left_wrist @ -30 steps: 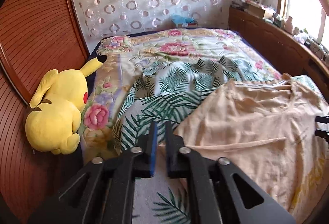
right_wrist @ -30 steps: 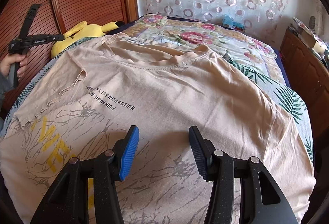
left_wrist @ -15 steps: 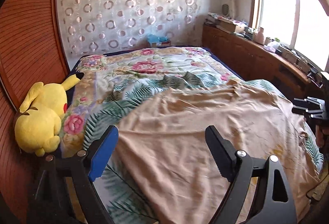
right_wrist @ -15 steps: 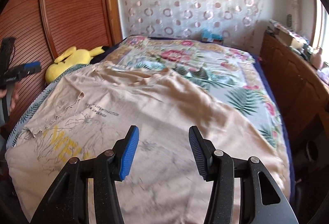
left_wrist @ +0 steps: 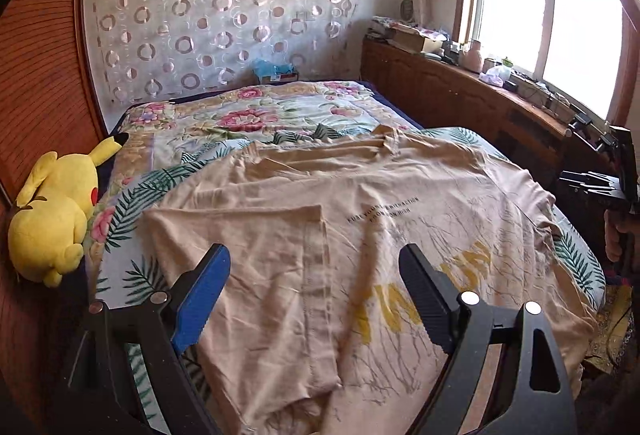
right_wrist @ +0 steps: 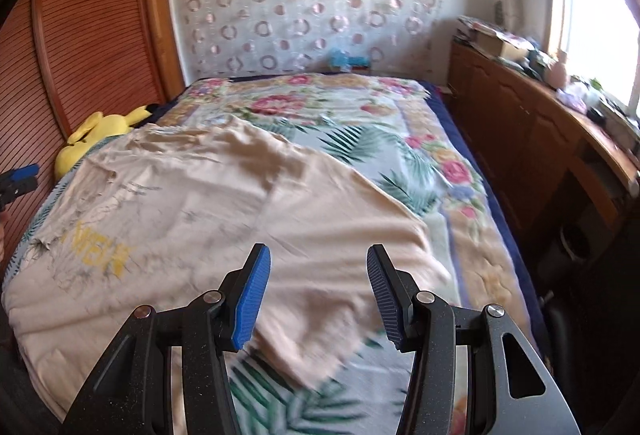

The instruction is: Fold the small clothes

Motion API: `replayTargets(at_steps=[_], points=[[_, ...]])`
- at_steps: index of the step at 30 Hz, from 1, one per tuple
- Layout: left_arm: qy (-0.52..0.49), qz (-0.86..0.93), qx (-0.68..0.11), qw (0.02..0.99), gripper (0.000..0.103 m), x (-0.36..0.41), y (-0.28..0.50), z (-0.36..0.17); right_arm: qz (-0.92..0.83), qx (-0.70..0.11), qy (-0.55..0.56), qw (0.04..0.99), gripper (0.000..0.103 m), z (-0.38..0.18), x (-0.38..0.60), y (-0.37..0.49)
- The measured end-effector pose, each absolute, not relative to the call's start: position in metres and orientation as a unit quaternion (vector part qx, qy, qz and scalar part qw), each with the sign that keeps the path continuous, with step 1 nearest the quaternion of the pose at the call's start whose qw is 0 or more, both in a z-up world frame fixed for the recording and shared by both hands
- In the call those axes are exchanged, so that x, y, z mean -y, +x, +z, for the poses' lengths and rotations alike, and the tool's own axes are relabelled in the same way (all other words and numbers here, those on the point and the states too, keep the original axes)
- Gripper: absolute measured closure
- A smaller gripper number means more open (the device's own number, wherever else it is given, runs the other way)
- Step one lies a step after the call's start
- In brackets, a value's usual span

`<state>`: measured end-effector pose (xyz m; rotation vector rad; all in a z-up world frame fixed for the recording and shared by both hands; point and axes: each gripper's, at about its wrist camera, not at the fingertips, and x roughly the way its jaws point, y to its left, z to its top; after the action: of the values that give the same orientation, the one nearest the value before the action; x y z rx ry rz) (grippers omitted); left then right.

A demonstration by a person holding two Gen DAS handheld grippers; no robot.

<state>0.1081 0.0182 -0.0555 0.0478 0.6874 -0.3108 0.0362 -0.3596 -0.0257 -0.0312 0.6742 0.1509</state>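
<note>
A beige T-shirt with yellow letters and small black print lies spread front-up on the bed; its left sleeve is folded inward over the body. It also shows in the right wrist view, slightly blurred. My left gripper is open and empty, held above the shirt's left side. My right gripper is open and empty, above the shirt's right edge. The right gripper also shows at the far right of the left wrist view, and the left gripper at the left edge of the right wrist view.
The bed has a floral and palm-leaf cover. A yellow Pikachu plush lies at the bed's left edge against the wooden slatted wall. A wooden cabinet with clutter runs along the right under the window. A blue box sits at the far end.
My left gripper went from shut to open and pulled back and up over the shirt, leaving the left sleeve folded inward. My right gripper stayed open and drew back toward the shirt's right edge.
</note>
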Motion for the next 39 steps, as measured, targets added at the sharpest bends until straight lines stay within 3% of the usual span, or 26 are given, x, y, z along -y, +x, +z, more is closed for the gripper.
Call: replayTargets(at_steps=[23,29,32,35,39], points=[[0.064,-0.171,-0.414,0.892,0.016,0.029,0.118,-0.118,0.053,-0.388,-0.019,0.920,0.051,-0.052,0.377,0.052],[0.075,-0.164,-0.429,0.885,0.016,0.033,0.119,-0.128,0.070,-0.383,-0.030,0.921,0.075,-0.053,0.373,0.047],[0.083,-0.168,-0.434,0.881,0.007,0.036,0.118,-0.130,0.075,-0.382,-0.033,0.921,0.093,-0.054,0.373,0.047],[0.085,-0.169,-0.440,0.878,0.001,0.039,0.120,-0.132,0.078,-0.382,-0.038,0.920,0.097,-0.053,0.374,0.047],[0.085,-0.169,-0.441,0.877,0.000,0.038,0.122,-0.132,0.076,-0.374,-0.040,0.924,0.100,-0.049,0.375,0.046]])
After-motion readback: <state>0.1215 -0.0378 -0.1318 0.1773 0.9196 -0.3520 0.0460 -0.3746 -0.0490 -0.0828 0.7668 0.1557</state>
